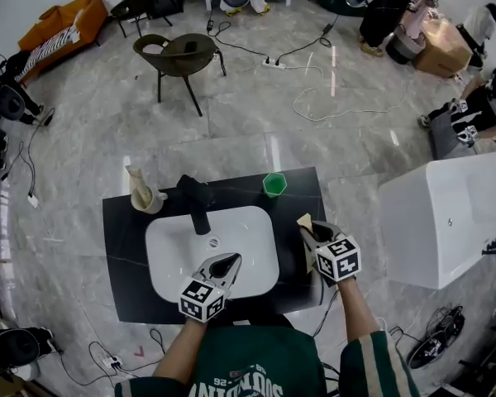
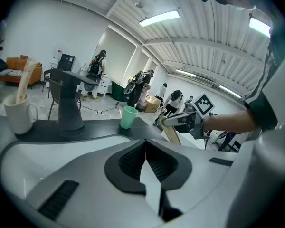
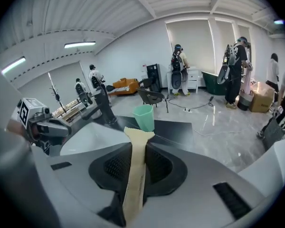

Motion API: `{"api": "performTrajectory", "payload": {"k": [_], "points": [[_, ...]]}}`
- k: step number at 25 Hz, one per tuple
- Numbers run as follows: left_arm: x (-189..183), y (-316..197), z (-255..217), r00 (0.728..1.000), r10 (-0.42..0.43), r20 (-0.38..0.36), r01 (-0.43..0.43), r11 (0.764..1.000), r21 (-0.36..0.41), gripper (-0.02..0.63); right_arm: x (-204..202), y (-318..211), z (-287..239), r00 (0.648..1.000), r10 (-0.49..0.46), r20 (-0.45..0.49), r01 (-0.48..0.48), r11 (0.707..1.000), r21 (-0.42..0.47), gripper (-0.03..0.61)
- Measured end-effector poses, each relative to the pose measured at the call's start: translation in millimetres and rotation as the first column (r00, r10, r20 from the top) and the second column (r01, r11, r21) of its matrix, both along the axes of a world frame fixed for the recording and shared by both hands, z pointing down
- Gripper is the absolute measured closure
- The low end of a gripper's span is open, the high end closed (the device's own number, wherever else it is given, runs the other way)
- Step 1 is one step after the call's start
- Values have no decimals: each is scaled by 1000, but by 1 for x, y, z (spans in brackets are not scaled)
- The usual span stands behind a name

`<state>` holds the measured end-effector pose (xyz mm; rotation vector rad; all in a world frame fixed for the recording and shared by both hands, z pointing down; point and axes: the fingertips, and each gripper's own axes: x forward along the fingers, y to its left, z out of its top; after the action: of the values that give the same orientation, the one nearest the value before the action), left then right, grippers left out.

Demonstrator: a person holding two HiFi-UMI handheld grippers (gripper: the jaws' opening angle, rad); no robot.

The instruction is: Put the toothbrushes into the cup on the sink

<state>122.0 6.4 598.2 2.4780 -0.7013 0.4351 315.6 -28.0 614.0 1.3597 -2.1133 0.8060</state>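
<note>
1. The wrapped toothbrush [image 3: 136, 172] is clamped between the pads of the right claw [image 1: 312, 238], above the right edge of the bench [image 1: 128, 238]. Its wide end pokes out past the claw tips.
2. The grip is on a thin, flat paper sleeve. The sleeve could slide or swing in the claw on the way over, and the end would then miss a cup's mouth.
3. Two vessels stand by the sink. The green cup [image 1: 274, 184] at the back right looks empty from above, and the white mug [image 1: 149, 198] at the left holds another toothbrush [image 1: 135, 180]. The task names only one cup, so picking the wrong one is a risk.
4. The green cup looks light, so a knock on its rim might tip it.
5. Going to the mug means crossing the tap [image 1: 197, 201] and the left claw [image 1: 227, 263], which hangs closed and empty over the basin [image 1: 169, 251].
6. The sleeve hides the brush itself, its lower end is buried in the claw, and the person's body cuts off the bench's near edge.
</note>
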Motion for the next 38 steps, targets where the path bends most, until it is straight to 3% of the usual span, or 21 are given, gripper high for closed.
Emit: {"api": "performTrajectory", "payload": {"k": [6, 14, 25, 32, 38], "points": [[-2, -2, -1, 1000, -6, -10, 7, 1000, 4, 603, -20, -6, -27, 998, -41, 51, 35, 993, 112, 482], [-12, -8, -2, 1000, -27, -16, 27, 1000, 8, 603, -41, -35, -77, 995, -40, 86, 14, 959, 282, 483], [-16, -21, -14, 997, -66, -42, 67, 997, 29, 603, -62, -66, -114, 987, -71, 146, 11, 928, 373, 485], [-15, -17, -12, 997, -67, -41, 69, 997, 27, 603, -66, -92, -159, 978, -88, 190, -20, 863, 504, 485], [-13, -18, -9, 998, -62, -26, 63, 998, 28, 603, -55, -116, -196, 969, -50, 243, -107, 798, 593, 485]]}}
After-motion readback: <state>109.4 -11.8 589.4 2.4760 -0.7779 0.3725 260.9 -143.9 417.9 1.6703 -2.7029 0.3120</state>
